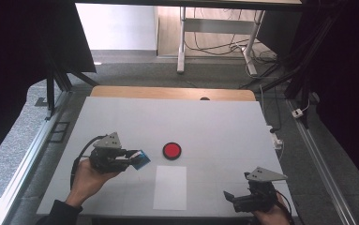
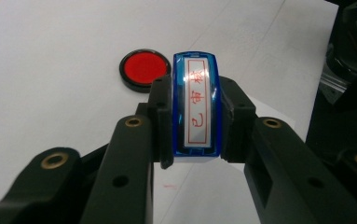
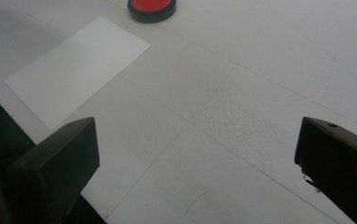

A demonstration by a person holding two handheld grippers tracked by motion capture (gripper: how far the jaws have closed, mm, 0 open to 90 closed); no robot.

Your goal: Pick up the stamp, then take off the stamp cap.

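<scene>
My left gripper point(image 1: 137, 159) is shut on a blue stamp point(image 2: 197, 105) whose white face bears red characters; both jaws press its sides. In the high view the stamp point(image 1: 142, 159) hangs just left of a round red ink pad point(image 1: 172, 150) in a black case, apart from it. The ink pad point(image 2: 144, 69) lies on the table beyond the stamp. A white sheet of paper point(image 1: 169, 187) lies flat in front of the pad. My right gripper point(image 1: 231, 199) rests low at the table's near right, its jaws wide apart with nothing between them point(image 3: 197, 158).
The white table point(image 1: 214, 126) has a wooden strip along its far edge. Metal rails run down both sides. Desk legs and cables stand on the floor beyond. In the right gripper view the paper point(image 3: 76, 70) and ink pad point(image 3: 152, 8) lie ahead.
</scene>
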